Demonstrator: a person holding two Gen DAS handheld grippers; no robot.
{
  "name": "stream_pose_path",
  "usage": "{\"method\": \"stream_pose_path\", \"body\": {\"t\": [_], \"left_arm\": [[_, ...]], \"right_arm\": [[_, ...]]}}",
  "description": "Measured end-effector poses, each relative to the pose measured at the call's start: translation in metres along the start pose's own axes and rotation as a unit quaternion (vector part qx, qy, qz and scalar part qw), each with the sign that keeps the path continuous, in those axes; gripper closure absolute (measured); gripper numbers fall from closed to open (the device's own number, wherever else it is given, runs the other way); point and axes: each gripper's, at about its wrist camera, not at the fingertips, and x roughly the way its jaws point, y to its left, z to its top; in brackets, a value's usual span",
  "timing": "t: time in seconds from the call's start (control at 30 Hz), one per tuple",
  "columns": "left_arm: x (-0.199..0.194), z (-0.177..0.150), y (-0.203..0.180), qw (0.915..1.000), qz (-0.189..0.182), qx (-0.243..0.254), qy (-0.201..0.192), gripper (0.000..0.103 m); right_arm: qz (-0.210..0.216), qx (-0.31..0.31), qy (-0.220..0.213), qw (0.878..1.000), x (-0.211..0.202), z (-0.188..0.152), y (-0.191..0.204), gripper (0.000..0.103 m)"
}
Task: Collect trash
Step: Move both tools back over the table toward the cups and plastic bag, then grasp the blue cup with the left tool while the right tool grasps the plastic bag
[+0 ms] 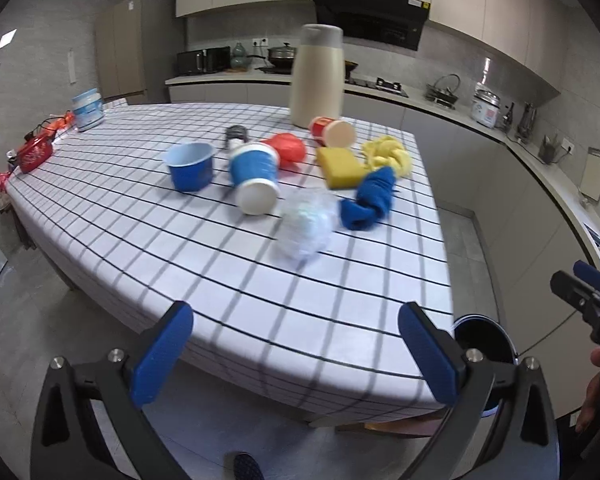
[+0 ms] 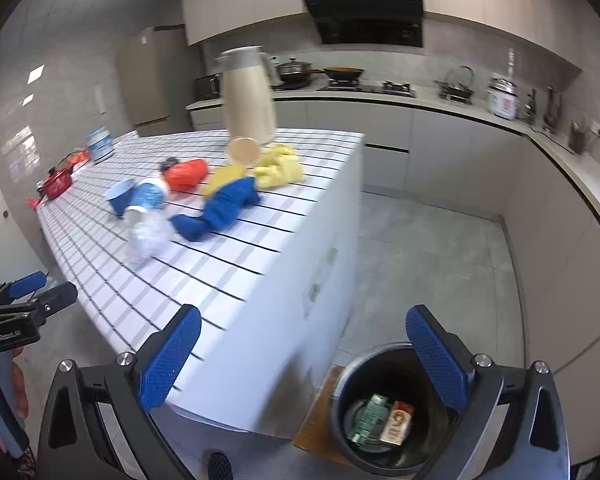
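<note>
My left gripper is open and empty, held over the near edge of the checked table. My right gripper is open and empty, above the table's corner and the dark bin on the floor, which holds a green packet and a red-white box. On the table lie a crumpled clear plastic wrapper, a tipped blue-white cup, an upright blue cup, a red bag, a tipped red cup, a yellow sponge, a blue cloth and a yellow cloth.
A tall cream thermos stands at the table's far side. A white jar and red items sit at the far left. Kitchen counters run along the back and right walls. Grey tiled floor lies right of the table.
</note>
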Motion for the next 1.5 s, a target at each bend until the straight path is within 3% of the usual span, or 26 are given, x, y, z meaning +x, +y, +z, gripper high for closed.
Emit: {"method": "stream_pose_path", "body": {"t": [0.17,0.43,0.6,1.3,1.4,1.5], "left_arm": [[0.004,0.007,0.036,0.9999,0.010,-0.003,-0.002,0.000],[0.021,0.028,0.074,0.9999,-0.011,0.001,-0.007,0.000],[0.039,0.040,0.083,0.9997,-0.021,0.011,-0.003,0.002],[0.093,0.056,0.151,0.9994,-0.026,0.005,0.021,0.003],[0.107,0.066,0.157,0.9993,-0.030,0.009,0.022,0.003],[0.122,0.077,0.161,0.9992,-0.033,0.014,0.019,0.003]], "right_arm": [[0.001,-0.008,-0.010,1.000,0.011,0.019,0.050,0.000],[-0.002,-0.007,-0.015,1.000,0.039,0.041,0.099,0.001],[-0.006,0.005,-0.003,1.000,0.061,0.051,0.111,0.014],[0.052,-0.002,0.066,0.996,0.171,0.063,0.207,0.037],[0.051,0.002,0.083,0.995,0.196,0.065,0.214,0.055],[0.053,0.012,0.080,0.995,0.207,0.071,0.215,0.058]]}}
